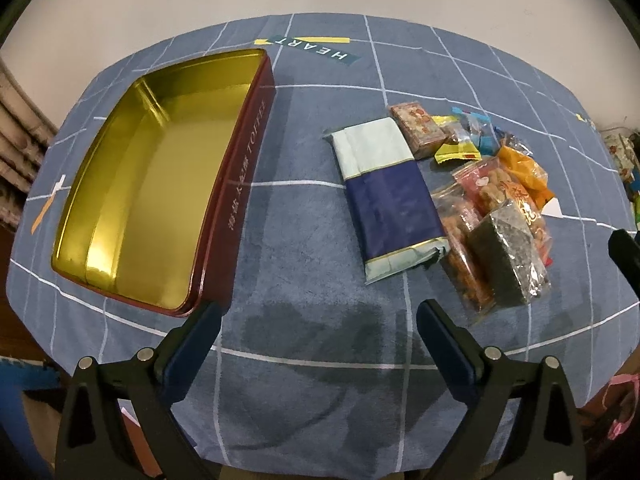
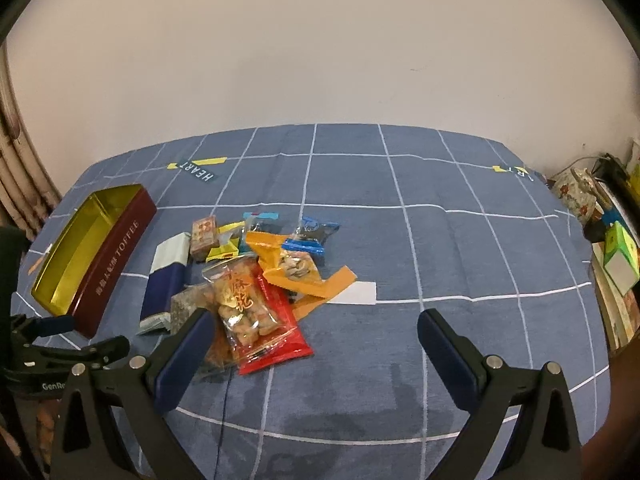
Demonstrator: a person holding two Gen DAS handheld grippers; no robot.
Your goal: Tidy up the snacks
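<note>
An open dark red toffee tin (image 1: 236,184) with a bare gold inside lies on the left of the table; it also shows in the right wrist view (image 2: 112,264). To its right lies a navy and white packet (image 1: 390,200) beside a pile of snack packets (image 1: 496,200). In the right wrist view the pile (image 2: 256,280) holds a red and clear fried-twist bag (image 2: 256,316), an orange bag (image 2: 288,264) and a blue-ended sweet (image 2: 308,236). My left gripper (image 1: 320,316) is open and empty, between tin and packet. My right gripper (image 2: 316,324) is open and empty, its left finger close to the red bag.
A blue checked cloth (image 2: 440,248) covers the table, with a white wall behind. Clutter, a floral pot (image 2: 576,196) and boxes, stands past the table's right edge. A radiator shows at far left. The left gripper's body (image 2: 48,344) is at the table's left front.
</note>
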